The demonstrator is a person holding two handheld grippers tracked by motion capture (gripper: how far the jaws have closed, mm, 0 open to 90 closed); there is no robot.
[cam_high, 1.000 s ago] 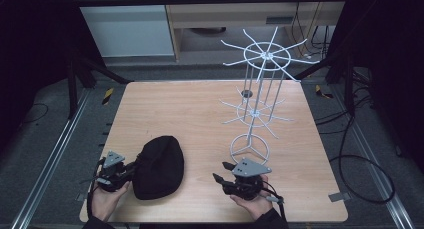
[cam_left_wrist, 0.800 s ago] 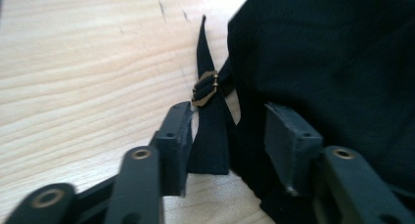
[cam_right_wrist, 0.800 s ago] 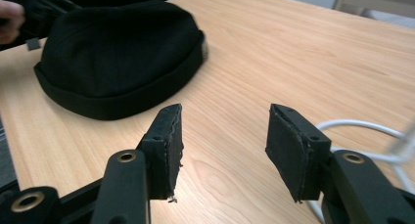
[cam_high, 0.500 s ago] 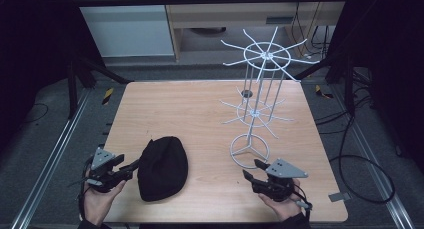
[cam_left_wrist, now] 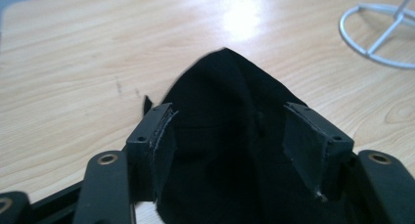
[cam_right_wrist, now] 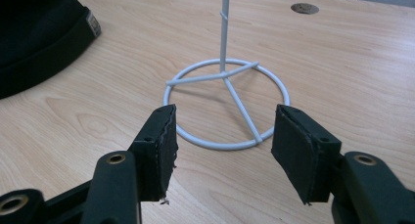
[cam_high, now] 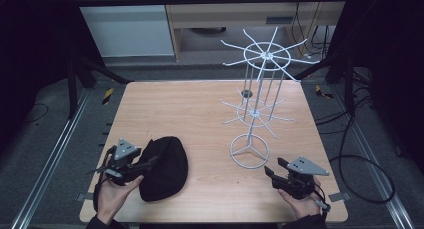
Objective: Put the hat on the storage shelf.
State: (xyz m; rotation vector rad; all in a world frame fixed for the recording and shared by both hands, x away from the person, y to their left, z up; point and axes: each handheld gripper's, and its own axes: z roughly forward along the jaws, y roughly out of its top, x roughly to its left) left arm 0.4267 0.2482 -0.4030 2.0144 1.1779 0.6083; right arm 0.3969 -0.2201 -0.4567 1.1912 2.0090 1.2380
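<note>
Left gripper (cam_high: 145, 164), seen from the high view at the near left of the table (cam_high: 200, 104): jaws apart, having just been opening. In the left gripper view the two pads stand wide on either side of the black cap (cam_left_wrist: 230, 136), which lies between them; neither pad looks to be pressing on the cloth, though black on black makes the contact hard to judge. The person's left hand (cam_high: 112, 196) grips the tool from below, at the table's near edge.

Black cap (cam_high: 162, 169): flat on the wood near the front left corner, crown rounded, its narrow end pointing away from the left gripper toward the table's middle. In the right gripper view its brim edge with a small label shows at the upper left (cam_right_wrist: 44, 38).

Right gripper (cam_high: 272, 174): jaws apart, also just opening, nothing between them. In the right gripper view (cam_right_wrist: 222, 145) both pads hang above bare wood, just short of the ring base of the white wire rack (cam_right_wrist: 225, 104). The right hand (cam_high: 302, 204) holds it at the near right edge.

White wire rack (cam_high: 255, 114): upright on the right half of the table, round base with three spokes, a slim stem, two tiers of radiating arms. Base well apart from the cap. A small dark round hole (cam_high: 246, 93) sits in the tabletop behind the rack
</note>
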